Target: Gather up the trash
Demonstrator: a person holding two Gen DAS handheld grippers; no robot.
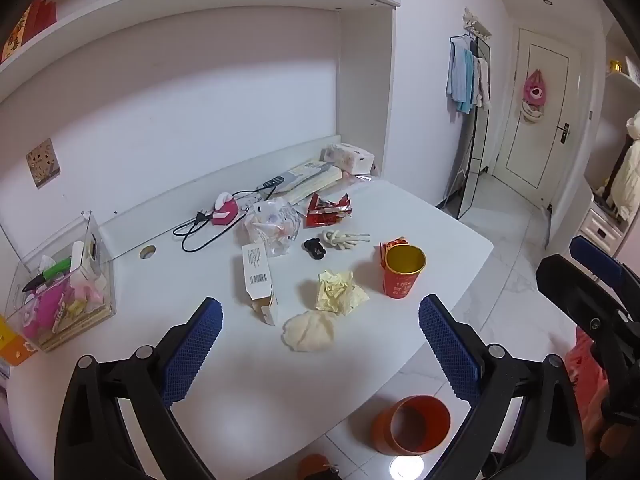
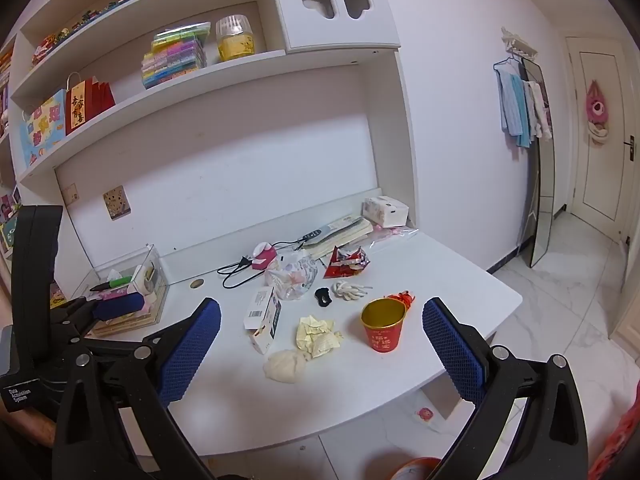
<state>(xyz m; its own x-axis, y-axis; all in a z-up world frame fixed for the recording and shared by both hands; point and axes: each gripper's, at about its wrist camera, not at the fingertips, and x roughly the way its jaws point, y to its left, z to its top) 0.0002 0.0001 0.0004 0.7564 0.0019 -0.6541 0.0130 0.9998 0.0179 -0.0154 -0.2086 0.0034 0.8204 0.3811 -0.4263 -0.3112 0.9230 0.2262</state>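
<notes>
Both spread wide and empty: left claw (image 1: 320, 344), right claw (image 2: 322, 344), above the surface's (image 2: 248, 408) near edge. Close to that edge: soft cream wad (image 1: 309, 331), crinkled yellow paper (image 1: 339, 291), torn carton (image 1: 260, 280). Toward the right edge, glossy red cup (image 1: 403, 272), light, easily toppled. Orange bin (image 1: 414, 424) on floor below; risk of flimsy paper slipping from ribbed pads.

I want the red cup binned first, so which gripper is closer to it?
Probably the right, though it's close. The right gripper hovers open with the red cup between its fingers' line of sight; the left gripper hangs open further left, nearer the crumpled paper.
</notes>
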